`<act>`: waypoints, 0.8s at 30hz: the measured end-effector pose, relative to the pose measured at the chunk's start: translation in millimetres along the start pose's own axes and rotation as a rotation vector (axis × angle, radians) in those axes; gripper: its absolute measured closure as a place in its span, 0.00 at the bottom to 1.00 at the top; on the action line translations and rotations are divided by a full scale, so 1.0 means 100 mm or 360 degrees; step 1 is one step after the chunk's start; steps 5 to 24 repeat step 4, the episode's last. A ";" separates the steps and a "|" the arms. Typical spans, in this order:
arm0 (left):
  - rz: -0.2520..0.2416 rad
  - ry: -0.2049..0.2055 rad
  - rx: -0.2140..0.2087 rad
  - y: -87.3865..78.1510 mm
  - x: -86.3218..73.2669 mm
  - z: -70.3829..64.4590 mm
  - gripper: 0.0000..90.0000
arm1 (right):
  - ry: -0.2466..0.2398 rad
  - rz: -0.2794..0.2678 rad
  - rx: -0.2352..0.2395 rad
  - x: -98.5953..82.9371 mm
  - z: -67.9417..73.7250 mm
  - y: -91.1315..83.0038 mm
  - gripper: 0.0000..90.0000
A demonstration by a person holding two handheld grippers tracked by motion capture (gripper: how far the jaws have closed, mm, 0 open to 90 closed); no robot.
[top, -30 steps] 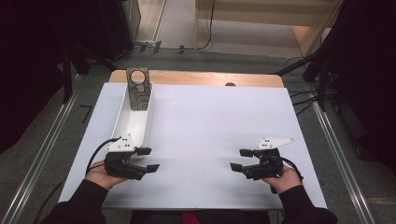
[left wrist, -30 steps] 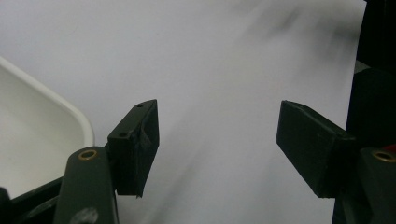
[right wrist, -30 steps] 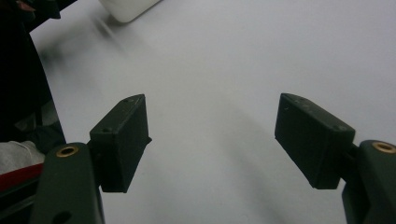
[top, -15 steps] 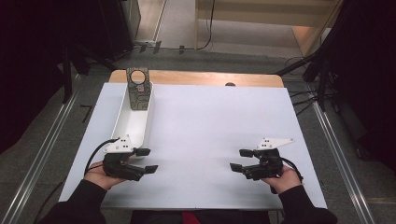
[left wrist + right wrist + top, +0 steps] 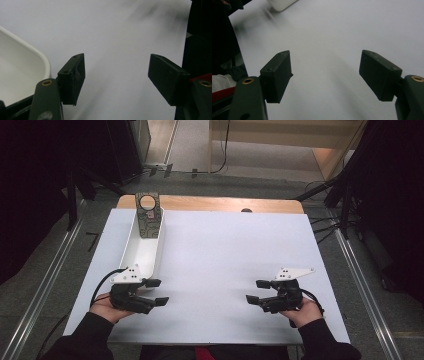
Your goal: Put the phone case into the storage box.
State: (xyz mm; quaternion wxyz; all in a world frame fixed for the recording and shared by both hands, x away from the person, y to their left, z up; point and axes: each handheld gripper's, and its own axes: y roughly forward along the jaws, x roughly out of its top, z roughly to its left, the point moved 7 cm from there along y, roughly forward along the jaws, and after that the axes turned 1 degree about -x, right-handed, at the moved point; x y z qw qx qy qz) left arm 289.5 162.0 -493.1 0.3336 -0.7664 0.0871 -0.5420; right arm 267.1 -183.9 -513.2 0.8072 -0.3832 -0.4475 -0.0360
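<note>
Tray (image 5: 144,251) handling is judged from how it lies: a long white trough, just beyond the left tool (image 5: 156,291), on the left part of the white desk (image 5: 235,270). Both tools are held low near the front edge, jaws spread and empty; the right tool (image 5: 257,291) is well apart from the tray. The tray is judged light, stiff and smooth, so its thin rim (image 5: 37,53) is best pinched at the near end. Farther off, a dark circuit board (image 5: 149,217) is propped against the tray's far end; it is likely fragile and best taken by its edges.
</note>
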 end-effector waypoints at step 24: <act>0.0002 0.0001 -0.0003 0.00 0.00 0.00 0.33 | -0.0003 0.0001 -0.0002 0.00 0.00 0.00 0.28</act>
